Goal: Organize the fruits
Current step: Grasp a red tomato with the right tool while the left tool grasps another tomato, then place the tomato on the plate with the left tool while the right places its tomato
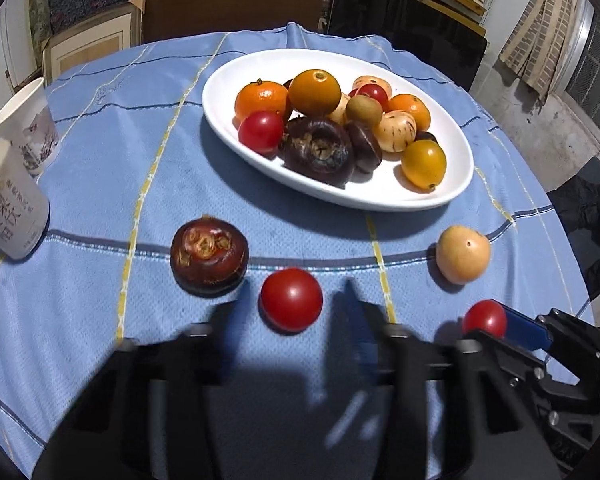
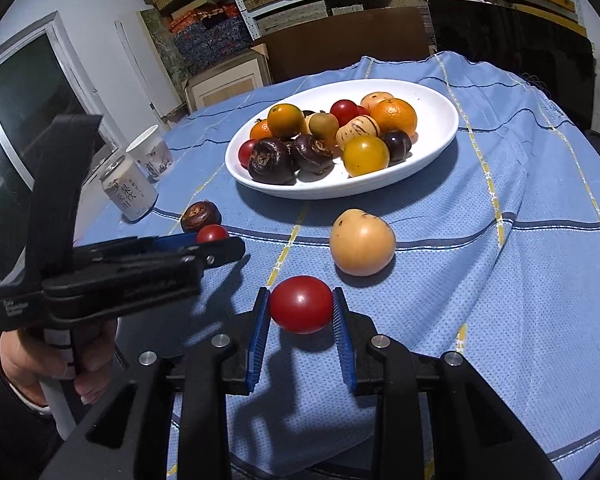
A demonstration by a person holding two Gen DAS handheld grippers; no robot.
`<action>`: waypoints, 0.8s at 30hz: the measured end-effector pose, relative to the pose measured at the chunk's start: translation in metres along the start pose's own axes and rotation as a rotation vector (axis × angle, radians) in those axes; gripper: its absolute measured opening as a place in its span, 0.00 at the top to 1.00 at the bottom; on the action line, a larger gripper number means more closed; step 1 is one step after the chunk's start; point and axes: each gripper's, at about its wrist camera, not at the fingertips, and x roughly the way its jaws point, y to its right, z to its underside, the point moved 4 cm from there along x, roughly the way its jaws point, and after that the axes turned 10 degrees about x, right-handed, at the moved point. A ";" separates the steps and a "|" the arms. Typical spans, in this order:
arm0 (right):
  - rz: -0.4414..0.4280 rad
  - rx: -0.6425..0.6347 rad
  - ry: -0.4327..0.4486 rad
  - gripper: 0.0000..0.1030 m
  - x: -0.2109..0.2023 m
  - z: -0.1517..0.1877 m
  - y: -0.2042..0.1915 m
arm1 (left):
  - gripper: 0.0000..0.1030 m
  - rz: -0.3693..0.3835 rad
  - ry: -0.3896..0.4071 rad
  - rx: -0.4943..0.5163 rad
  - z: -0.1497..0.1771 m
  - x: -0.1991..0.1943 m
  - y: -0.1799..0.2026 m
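Blue tablecloth (image 2: 520, 280), right gripper (image 2: 301, 312) clamping tomato (image 2: 301, 304), plate (image 2: 440, 136) well apart

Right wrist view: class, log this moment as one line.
right tool: shut on near tomato | left tool: shut on far tomato | white plate: fruit piled | pale fruit: loose on cloth

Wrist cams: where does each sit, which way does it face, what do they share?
Left wrist: on the left gripper, looking down its blurred fingers past the first tomato between them to the white plate; right gripper at lower right.
Right wrist: on the right gripper, facing the white plate; its pads clamp the second tomato; left gripper and the hand holding it at left.
Shared: white plate, both tomatoes, dark fruit, pale fruit, can, cup.
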 end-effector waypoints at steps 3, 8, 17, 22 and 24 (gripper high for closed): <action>-0.001 0.002 0.002 0.70 -0.001 0.000 0.001 | 0.73 0.008 -0.002 0.001 0.001 -0.001 -0.002; 0.006 -0.005 0.004 0.70 -0.002 0.001 0.000 | 0.73 -0.010 0.010 0.016 0.009 -0.015 -0.003; 0.011 -0.030 0.067 0.70 -0.029 -0.015 -0.010 | 0.73 -0.058 0.100 0.126 0.011 -0.064 0.007; 0.012 -0.064 0.136 0.70 -0.049 -0.050 -0.020 | 0.73 -0.049 0.172 0.165 -0.016 -0.087 0.011; 0.015 -0.072 0.165 0.70 -0.052 -0.066 -0.023 | 0.73 -0.052 0.188 0.180 -0.032 -0.090 0.014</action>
